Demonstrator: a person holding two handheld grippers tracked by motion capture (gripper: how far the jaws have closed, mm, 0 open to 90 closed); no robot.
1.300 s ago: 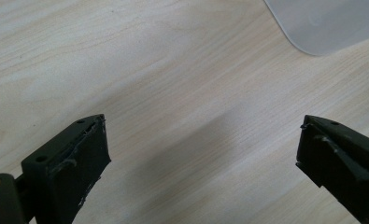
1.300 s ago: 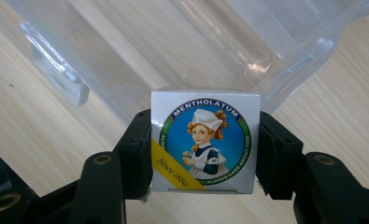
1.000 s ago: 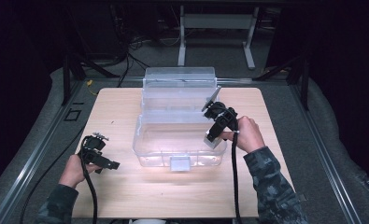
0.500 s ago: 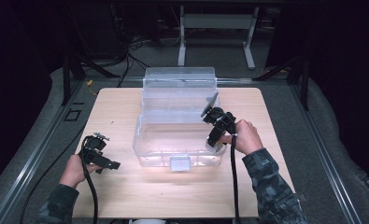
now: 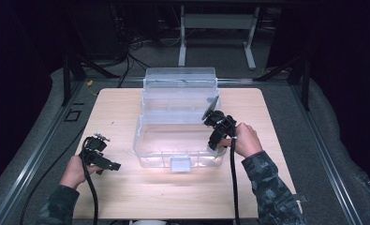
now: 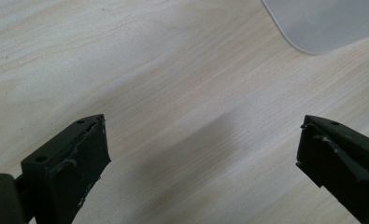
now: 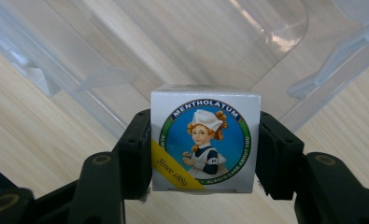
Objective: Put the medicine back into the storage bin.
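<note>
A: Pale wood, that counter (image 5: 126,197), and the biggest thing on it is the clear plastic bin (image 5: 147,140), its lid (image 5: 180,77) swung up and standing at the far side.

B: So which step would you say is in hand?

A: Loading the bin, I'd judge. The right tongs (image 7: 204,154) are clamped on a small white carton (image 7: 205,140), one pad on each side wall. In the high view the right tongs (image 5: 216,136) hang at the bin's right wall, near its front corner.

B: Is the carton inside yet?

A: It sits above the bin's rim and open floor in the right gripper view, held off the bottom. I can't tell how far it has to drop.

B: Next move, then?

A: My guess: lower it clear of the wall, set it flat on the bin floor, then spread the pads. The see-through wall is easy to clip, so a straight descent matters.

B: And the other hand?

A: The left tongs (image 5: 103,159) rest apart from the bin over bare counter; in the left gripper view the left tongs (image 6: 203,149) stand wide apart with nothing between them, a corner of the bin just in sight.

B: Any writing?

A: On the carton's round badge (image 7: 205,142): "MENTHOLATUM" along the top, "ALWAYS CARE ABOUT YOU" along the lower right, and "Since 1889" on a yellow band (image 7: 173,168). A nurse figure stands in the middle.
</note>
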